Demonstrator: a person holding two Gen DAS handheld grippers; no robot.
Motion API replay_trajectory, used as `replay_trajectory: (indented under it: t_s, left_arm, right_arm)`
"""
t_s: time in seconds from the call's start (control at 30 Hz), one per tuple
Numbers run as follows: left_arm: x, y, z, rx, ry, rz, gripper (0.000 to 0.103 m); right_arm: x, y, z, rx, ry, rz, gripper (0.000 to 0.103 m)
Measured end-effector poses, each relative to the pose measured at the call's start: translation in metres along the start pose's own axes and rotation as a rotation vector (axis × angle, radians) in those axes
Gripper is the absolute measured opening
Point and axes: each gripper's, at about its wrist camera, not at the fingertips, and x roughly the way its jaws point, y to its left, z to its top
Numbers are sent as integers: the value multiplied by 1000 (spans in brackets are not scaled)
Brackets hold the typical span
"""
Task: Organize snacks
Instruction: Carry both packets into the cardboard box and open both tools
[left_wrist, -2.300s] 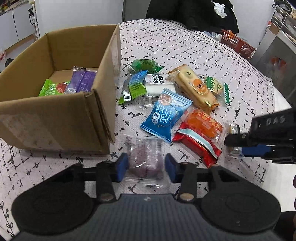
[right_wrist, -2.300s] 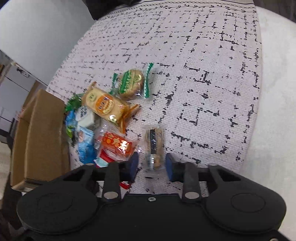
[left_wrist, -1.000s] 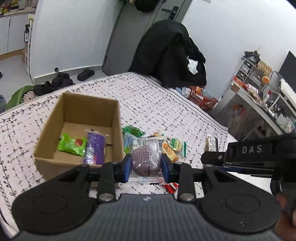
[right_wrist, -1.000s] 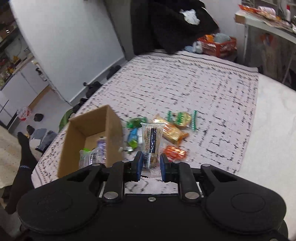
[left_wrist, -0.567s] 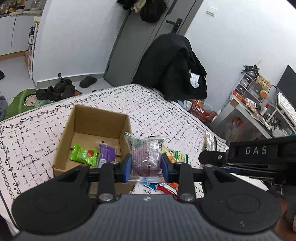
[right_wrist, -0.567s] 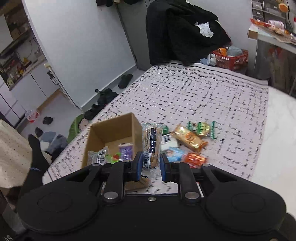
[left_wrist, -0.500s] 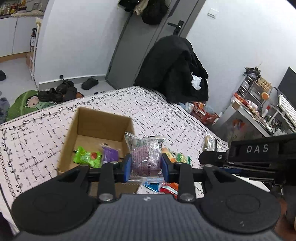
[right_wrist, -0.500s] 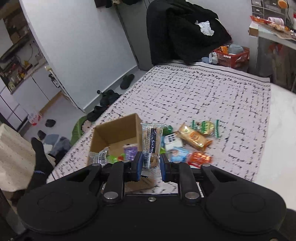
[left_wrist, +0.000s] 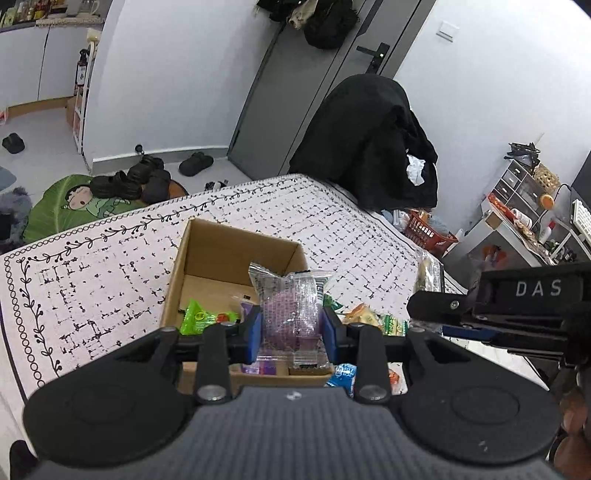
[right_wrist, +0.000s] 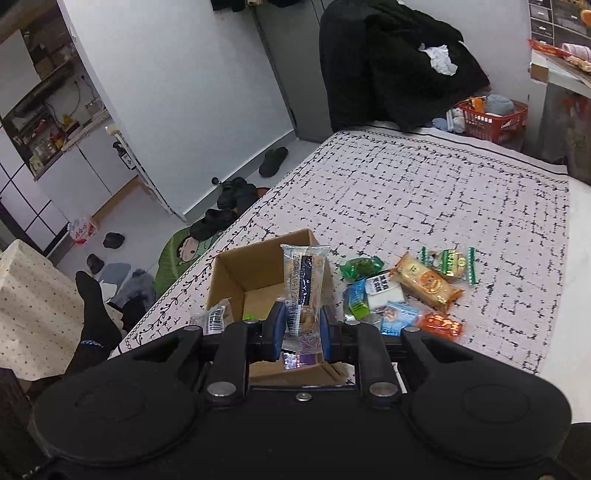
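The left gripper (left_wrist: 291, 330) clamps a clear-wrapped purple snack (left_wrist: 290, 314); the open cardboard box (left_wrist: 207, 258) lies at eleven o'clock.

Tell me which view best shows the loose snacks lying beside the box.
The right wrist view: the loose snacks lie spread out in plain sight right of the box. In the left wrist view the left hand-held gripper hides most of them.

Room background. Ahead of the hand-held gripper: pale walls, a grey door (left_wrist: 295, 92), and a black coat (left_wrist: 369, 144) draped beyond the patterned bed cover (right_wrist: 424, 192). Ahead-left: shoes (left_wrist: 129, 181) and a green cartoon mat (left_wrist: 74, 210) on light flooring. Ahead-right: a red basket (right_wrist: 491, 122) and a cluttered desk (left_wrist: 524, 225).
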Motion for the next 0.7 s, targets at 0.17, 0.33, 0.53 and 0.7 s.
replay_trajectory:
  t_s: [0.17, 0.33, 0.53, 0.7]
  left_arm:
    - [11, 12, 2, -15, 20, 5, 32]
    - [24, 24, 1, -24, 40, 19, 32]
    - [40, 35, 0, -35, 60, 36, 32]
    - [53, 47, -4, -69, 76, 57, 32]
  right_arm:
    - [16, 3, 0, 0, 21, 1, 20]
    - [33, 4, -1, 3, 42, 5, 20]
    - [53, 2, -1, 14, 61, 25, 20]
    - [69, 3, -1, 25, 84, 39, 20]
